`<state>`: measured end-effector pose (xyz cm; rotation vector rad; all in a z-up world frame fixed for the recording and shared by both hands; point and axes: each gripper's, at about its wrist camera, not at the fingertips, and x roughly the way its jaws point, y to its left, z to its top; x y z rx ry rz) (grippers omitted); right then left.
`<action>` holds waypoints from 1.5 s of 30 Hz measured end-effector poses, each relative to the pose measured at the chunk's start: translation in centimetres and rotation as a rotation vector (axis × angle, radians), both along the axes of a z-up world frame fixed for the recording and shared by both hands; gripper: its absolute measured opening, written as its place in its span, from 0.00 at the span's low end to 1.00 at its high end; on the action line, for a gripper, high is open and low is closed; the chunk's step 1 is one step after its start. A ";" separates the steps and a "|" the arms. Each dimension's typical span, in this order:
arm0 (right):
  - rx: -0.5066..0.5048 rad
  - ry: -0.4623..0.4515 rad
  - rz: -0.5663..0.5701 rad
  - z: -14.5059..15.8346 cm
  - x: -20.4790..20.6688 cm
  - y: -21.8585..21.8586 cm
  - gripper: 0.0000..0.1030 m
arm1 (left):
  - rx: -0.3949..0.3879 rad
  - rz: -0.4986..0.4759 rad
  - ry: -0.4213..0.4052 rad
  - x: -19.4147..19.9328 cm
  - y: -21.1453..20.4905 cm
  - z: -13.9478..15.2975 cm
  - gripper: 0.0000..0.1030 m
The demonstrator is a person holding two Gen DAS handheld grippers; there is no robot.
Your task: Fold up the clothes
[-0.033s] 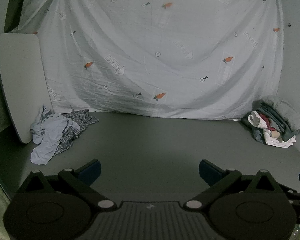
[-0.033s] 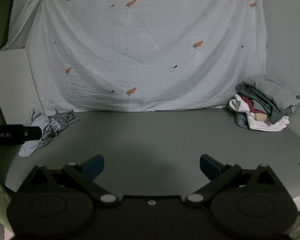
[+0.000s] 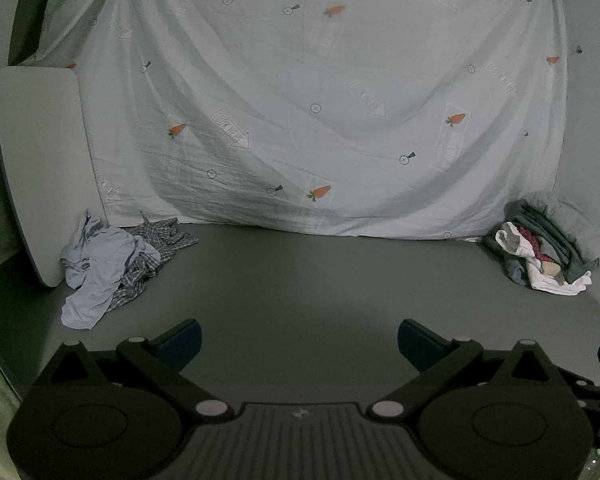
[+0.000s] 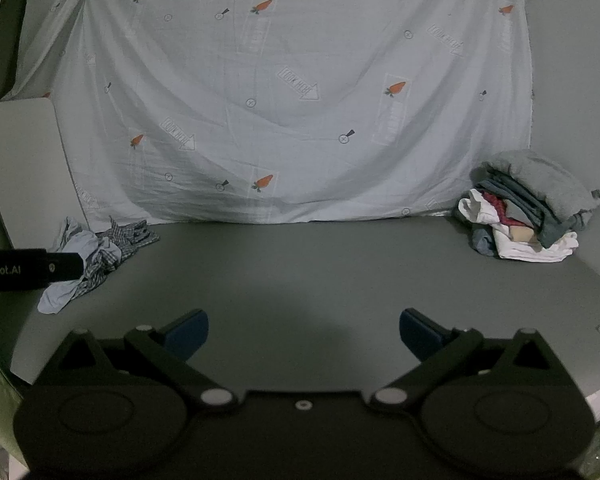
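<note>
Progress: I saw folded stack (image 3: 548, 240) at 2 o'clock | unfolded heap (image 3: 112, 264) left at 10 o'clock on counter (image 3: 300, 280) | left gripper (image 3: 299, 340) fingers wide, empty | right gripper (image 4: 304, 330) fingers wide, empty

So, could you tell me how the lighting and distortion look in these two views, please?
Left wrist view: dim, flat light, the sheet brightest, fisheye bending the board, dark corners. Right wrist view: the same dimness and bending; a soft shadow on the table ahead of the fingers.
</note>
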<state>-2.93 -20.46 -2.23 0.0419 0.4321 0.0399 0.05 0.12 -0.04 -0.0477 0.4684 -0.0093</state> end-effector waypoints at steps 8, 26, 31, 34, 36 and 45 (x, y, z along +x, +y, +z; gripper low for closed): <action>0.012 -0.002 0.003 -0.1 -0.1 -0.3 1.00 | -0.002 0.006 -0.003 -0.4 0.4 -0.4 1.00; 0.004 0.000 0.000 0.1 -0.1 0.1 1.00 | 0.006 0.004 0.003 0.0 0.5 -0.6 1.00; 0.004 -0.001 -0.004 0.1 0.0 0.5 1.00 | 0.007 0.006 0.002 -0.2 0.5 -0.5 1.00; 0.004 -0.001 -0.004 0.0 0.1 0.5 1.00 | 0.008 0.007 0.006 -0.2 0.3 -0.5 1.00; 0.004 0.000 -0.002 0.1 0.2 0.5 1.00 | 0.008 0.007 0.006 -0.3 0.3 -0.5 1.00; -0.007 -0.001 -0.001 0.1 0.6 0.6 1.00 | 0.002 0.009 0.006 -0.5 0.4 -0.5 1.00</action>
